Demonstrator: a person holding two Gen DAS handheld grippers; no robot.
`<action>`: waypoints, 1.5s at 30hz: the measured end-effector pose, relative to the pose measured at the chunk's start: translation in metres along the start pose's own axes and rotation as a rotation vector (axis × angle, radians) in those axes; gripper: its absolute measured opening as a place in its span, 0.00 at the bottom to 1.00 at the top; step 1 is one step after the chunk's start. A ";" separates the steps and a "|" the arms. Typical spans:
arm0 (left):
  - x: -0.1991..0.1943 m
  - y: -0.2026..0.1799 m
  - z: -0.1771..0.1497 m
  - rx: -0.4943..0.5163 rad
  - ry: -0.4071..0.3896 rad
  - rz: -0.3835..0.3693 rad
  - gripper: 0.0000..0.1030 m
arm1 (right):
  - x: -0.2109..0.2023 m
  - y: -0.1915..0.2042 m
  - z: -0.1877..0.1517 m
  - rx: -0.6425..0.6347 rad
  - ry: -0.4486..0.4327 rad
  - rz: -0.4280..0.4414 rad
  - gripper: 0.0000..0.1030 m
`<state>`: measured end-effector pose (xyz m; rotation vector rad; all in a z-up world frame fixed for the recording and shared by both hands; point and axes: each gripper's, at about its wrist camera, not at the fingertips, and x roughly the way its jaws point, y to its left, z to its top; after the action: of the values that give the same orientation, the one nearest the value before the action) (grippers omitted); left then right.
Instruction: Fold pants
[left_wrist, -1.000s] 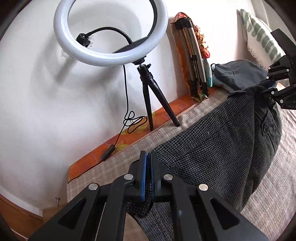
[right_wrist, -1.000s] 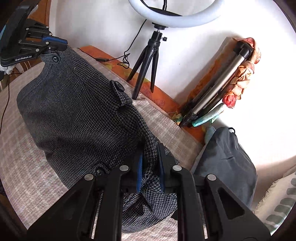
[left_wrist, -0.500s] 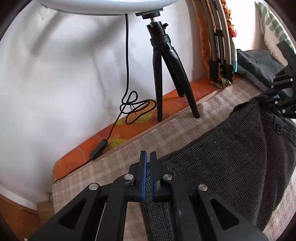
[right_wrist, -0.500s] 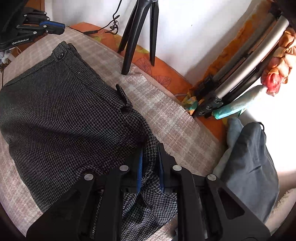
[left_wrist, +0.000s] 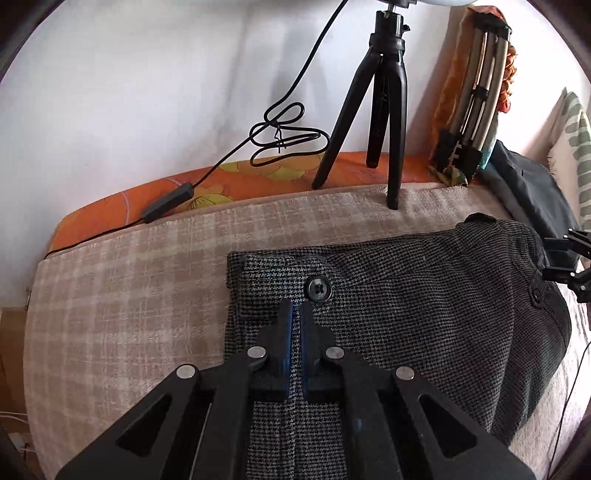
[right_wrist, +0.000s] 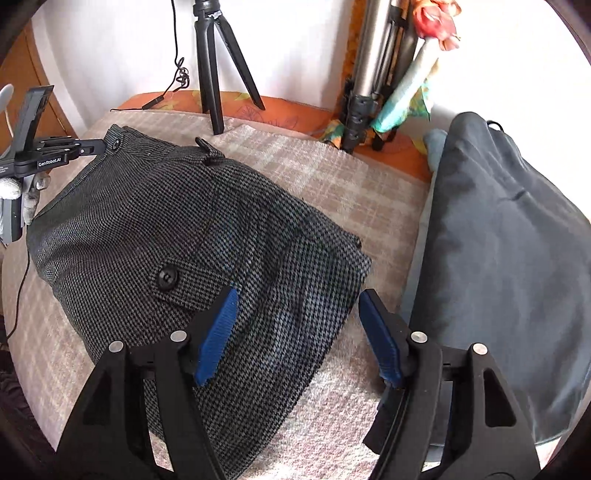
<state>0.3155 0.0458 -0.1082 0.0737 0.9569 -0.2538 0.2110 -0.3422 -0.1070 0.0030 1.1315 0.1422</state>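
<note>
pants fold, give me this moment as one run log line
left gripper: shut on pants waistband | right gripper: open above pants | pants: flat on checked blanket

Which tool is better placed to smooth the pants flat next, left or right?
Right, probably. The right tool is open and free above the pants, so it can press or re-grip. The left tool is shut on the waistband beside a button, anchoring that end.
</note>
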 end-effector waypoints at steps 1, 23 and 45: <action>0.004 0.000 0.001 -0.001 0.001 0.012 0.01 | 0.000 -0.002 -0.001 0.015 0.001 0.013 0.68; 0.031 0.031 0.027 -0.107 0.005 0.129 0.03 | 0.042 0.016 0.037 0.036 0.063 -0.023 0.22; -0.121 -0.026 -0.142 0.061 0.108 -0.110 0.05 | -0.029 0.146 -0.077 0.049 0.078 0.340 0.50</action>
<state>0.1295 0.0670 -0.0897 0.0919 1.0623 -0.3832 0.1132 -0.2063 -0.1030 0.2363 1.2055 0.4200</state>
